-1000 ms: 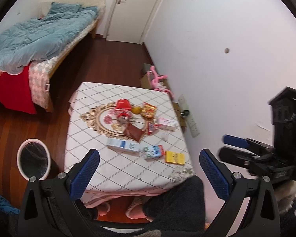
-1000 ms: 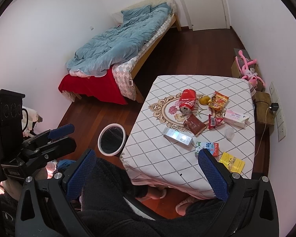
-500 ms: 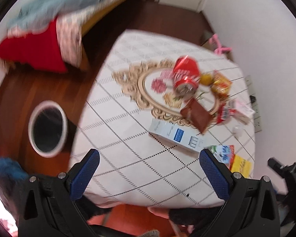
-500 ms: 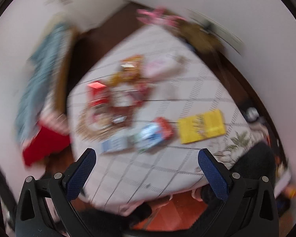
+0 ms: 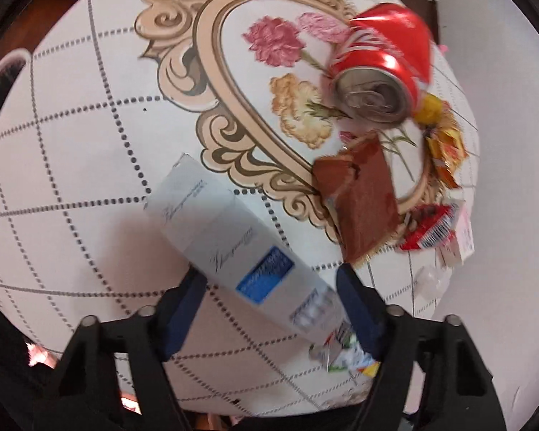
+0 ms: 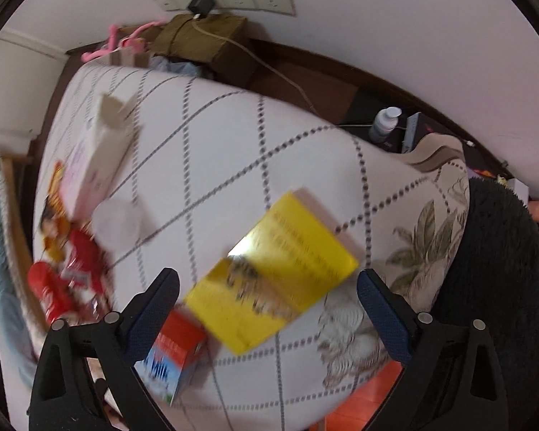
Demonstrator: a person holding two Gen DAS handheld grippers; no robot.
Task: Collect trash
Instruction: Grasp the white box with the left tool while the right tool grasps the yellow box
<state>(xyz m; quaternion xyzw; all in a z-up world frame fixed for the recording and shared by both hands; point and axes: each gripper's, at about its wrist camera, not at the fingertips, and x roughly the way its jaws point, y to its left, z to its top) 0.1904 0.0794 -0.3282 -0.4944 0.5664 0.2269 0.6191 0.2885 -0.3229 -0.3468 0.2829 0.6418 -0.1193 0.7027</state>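
Left gripper [image 5: 269, 303] low over table [image 5: 72, 186], fingers spread either side of long white-blue box [image 5: 240, 248]; can't tell if pads touch it. Box lies diagonal just outside ornate frame print, brown wrapper [image 5: 359, 204] beside it, crushed red can [image 5: 381, 61] further in. Right gripper [image 6: 267, 309] wide open over yellow box [image 6: 273, 273] near table's floral corner, small red-blue carton [image 6: 172, 359] at near edge by left finger.

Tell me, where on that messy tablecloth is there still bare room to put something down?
Bare cloth lies left of the grey-white carton, out to the table edge, and between the pink-white box and the yellow packet. It is crowded around the crushed red can, the brown wrapper and the red snack packets.
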